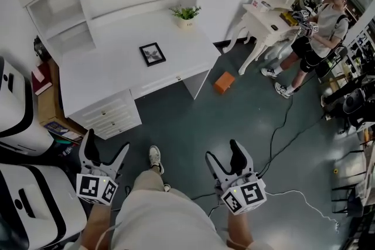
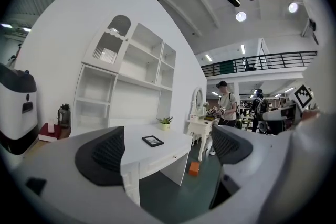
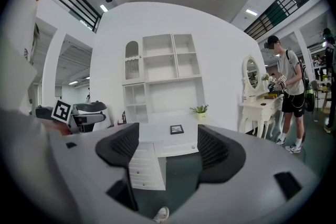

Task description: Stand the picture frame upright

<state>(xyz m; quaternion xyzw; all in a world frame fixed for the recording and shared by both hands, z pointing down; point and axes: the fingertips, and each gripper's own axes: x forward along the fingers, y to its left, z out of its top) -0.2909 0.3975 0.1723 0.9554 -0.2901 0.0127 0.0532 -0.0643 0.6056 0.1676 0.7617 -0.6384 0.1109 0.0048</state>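
Picture frame flat on the desk, not yet reached.
The picture frame (image 1: pixel 152 54) is seen lying face-up on the white desk (image 1: pixel 105 70), with a potted plant (image 1: pixel 186 13) at its 1 o'clock. The left gripper (image 1: pixel 106 152) and right gripper (image 1: pixel 225 157) are held well apart from it, at its 7 and 5 o'clock, jaws spread wide and empty. The far edge would best be pinched and tipped up, with the near edge steadied.
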